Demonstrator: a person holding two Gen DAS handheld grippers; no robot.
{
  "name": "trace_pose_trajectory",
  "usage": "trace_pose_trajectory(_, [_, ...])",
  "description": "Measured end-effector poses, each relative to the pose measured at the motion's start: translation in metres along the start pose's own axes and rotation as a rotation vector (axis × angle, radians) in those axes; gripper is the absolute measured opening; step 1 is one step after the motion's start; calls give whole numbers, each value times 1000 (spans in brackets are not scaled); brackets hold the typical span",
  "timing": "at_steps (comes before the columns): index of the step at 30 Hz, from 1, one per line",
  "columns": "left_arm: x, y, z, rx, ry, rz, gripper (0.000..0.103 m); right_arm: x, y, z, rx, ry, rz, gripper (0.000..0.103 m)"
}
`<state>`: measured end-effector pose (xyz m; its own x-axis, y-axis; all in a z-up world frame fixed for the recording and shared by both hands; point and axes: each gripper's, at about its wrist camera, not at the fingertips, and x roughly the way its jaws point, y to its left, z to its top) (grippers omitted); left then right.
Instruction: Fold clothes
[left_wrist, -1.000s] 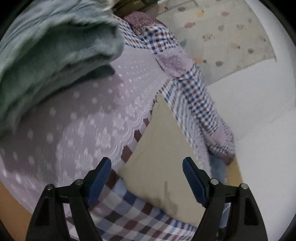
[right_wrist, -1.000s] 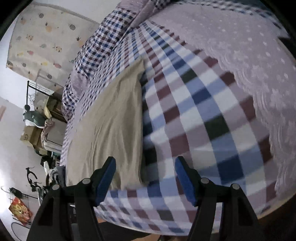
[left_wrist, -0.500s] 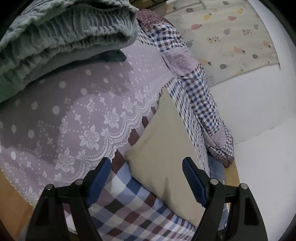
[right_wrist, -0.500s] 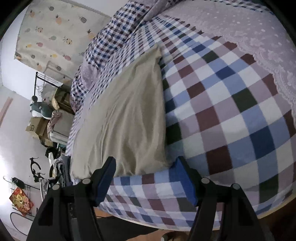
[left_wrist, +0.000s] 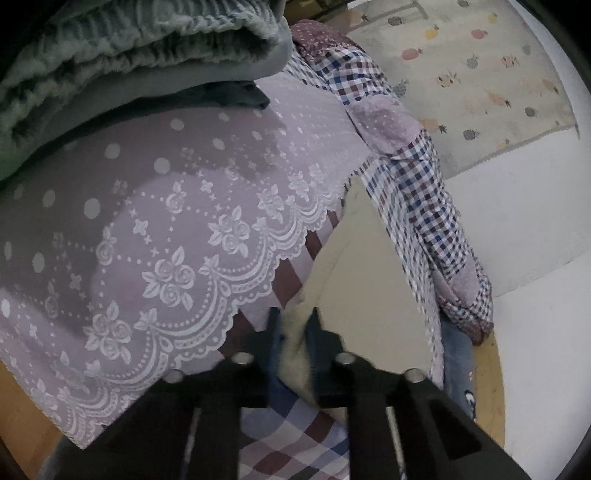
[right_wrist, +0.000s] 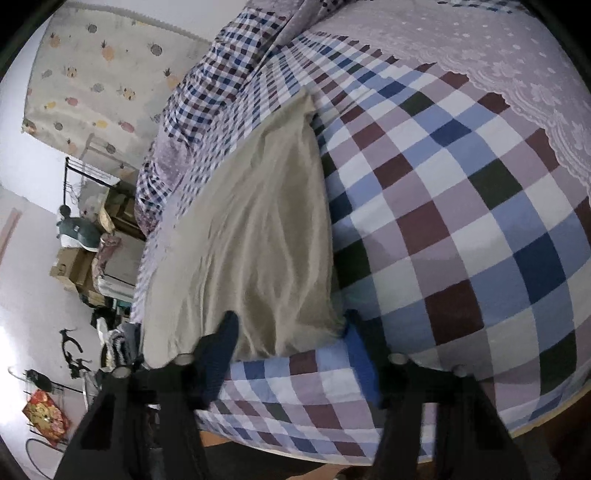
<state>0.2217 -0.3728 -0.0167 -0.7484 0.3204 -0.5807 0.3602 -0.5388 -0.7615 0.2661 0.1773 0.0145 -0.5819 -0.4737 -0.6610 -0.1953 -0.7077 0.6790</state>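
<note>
Beige cloth (right_wrist: 255, 236) lies on the checked bed cover (right_wrist: 461, 229). Left gripper (left_wrist: 293, 332) pinches one corner tight (fingers nearly together). Right gripper (right_wrist: 291, 345) sits wide apart around another corner, gripping nothing.

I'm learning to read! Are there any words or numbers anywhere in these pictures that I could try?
No readable words or numbers show.
The red and gold hanging decoration may carry writing, but it is too small and blurred to read.
The curtain has only fruit pictures.
The cardboard boxes show no legible print.
</note>
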Motion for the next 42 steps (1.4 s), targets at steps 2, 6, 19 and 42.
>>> trace_pose_trajectory(2, [0,0,1,-1,-7,3,6,6,4,-1,-12,9,-29,36])
trace_pose_trajectory(6, [-7,3,6,-23,-41,-28,3,-1,2,-2,-42,-1,-81,7])
trace_pose_trajectory(19, [-13,26,11,-119,2,-55,9,-39,-10,-2,-5,-95,-204,12])
trace_pose_trajectory(42, [-3,12,1,-148,45,-194,40,73,251,-124,-1035,-282,-353,55])
